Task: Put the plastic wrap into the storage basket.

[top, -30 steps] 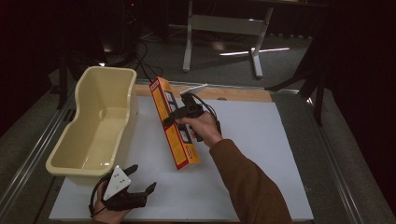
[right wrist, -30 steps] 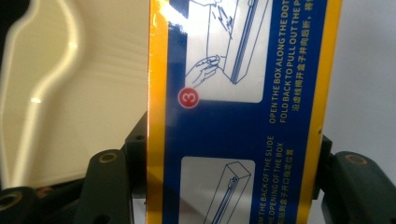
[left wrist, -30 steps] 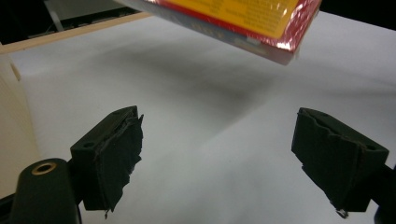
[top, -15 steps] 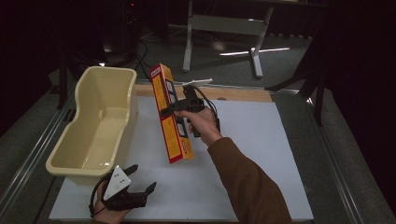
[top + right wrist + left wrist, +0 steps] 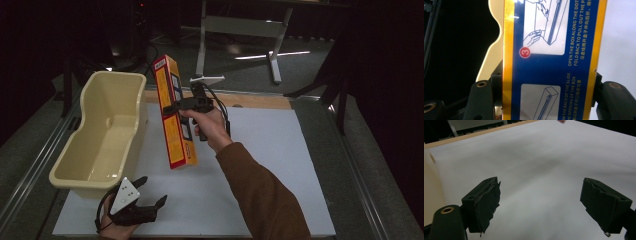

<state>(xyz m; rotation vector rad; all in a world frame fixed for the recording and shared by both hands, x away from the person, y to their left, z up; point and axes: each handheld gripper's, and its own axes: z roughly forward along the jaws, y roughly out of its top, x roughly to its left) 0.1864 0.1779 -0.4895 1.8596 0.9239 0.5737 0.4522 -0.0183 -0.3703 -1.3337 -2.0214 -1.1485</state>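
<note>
Glossy cardboard box (image 5: 174,115), long, slim, clamped by right gripper (image 5: 172,108).

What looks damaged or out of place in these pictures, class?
The left gripper has torn, ragged pads on its open jaws. The long yellow box, clamped in the right gripper, hangs tilted above the white mat.

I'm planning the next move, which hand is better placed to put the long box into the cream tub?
Right. The right gripper already clamps the long box off the mat beside the cream tub; the left gripper rests open and empty.
</note>
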